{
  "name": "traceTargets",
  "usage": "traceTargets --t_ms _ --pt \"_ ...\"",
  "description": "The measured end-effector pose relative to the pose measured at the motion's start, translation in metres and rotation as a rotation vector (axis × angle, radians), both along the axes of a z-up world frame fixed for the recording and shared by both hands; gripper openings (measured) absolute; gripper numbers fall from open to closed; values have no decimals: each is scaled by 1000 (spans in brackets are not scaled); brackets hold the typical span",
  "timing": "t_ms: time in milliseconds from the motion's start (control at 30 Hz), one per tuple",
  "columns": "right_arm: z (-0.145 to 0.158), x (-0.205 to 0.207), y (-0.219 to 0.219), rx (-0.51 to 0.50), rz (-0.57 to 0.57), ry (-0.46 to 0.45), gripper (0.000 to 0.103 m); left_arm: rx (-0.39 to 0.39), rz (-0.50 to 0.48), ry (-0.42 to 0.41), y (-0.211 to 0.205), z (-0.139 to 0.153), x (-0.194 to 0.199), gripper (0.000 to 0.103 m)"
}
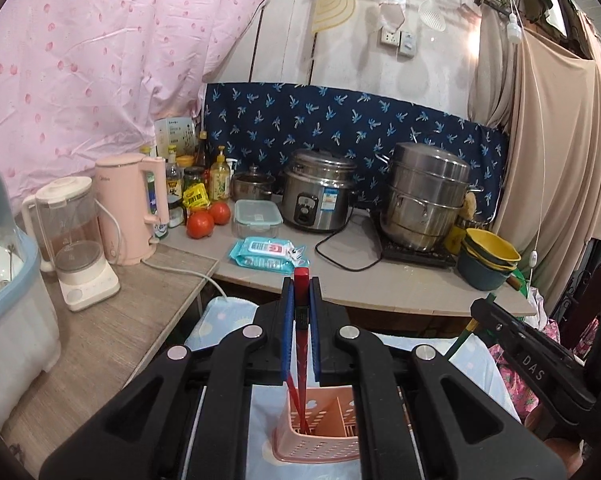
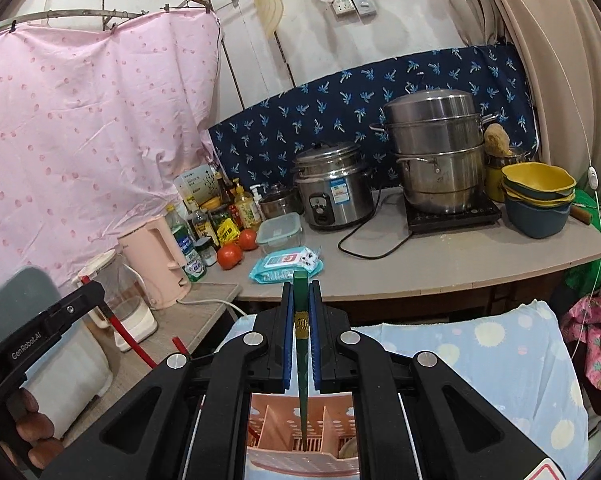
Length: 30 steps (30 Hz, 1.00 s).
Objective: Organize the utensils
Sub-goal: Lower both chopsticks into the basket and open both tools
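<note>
A pink perforated utensil holder with dividers stands on a pale blue dotted cloth below both grippers; it also shows in the right wrist view. My left gripper is shut on red chopsticks, whose tips reach down into the holder's left compartment. My right gripper is shut on a dark green chopstick that points down into the holder's middle compartment. The right gripper's body shows at the right of the left wrist view. The left gripper's body shows at the left of the right wrist view.
A counter behind carries a wet-wipes pack, tomatoes, a lidded container, a rice cooker, a steamer pot, stacked bowls. A kettle and blender stand left.
</note>
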State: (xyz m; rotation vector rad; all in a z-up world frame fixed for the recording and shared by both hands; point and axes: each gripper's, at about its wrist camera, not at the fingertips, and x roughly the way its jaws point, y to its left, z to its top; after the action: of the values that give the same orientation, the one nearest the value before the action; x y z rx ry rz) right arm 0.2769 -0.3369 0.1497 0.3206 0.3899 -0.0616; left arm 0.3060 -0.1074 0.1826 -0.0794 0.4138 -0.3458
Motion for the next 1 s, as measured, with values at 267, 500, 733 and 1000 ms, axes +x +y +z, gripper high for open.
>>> traceTargets --t_ms 267,500,733,1000 --pt "-25 12 0 -15 -9 63 7 4 5 45 -1 -16 7 7" --pt "-22 7 -3 -7 -23 46 34 -25 56 51 9 -18 9 43" --pt "-16 -5 -3 -11 -14 41 34 -2 44 50 12 -17 0 43" --pt "-23 -25 6 -25 2 58 34 32 38 56 12 -23 -17 42"
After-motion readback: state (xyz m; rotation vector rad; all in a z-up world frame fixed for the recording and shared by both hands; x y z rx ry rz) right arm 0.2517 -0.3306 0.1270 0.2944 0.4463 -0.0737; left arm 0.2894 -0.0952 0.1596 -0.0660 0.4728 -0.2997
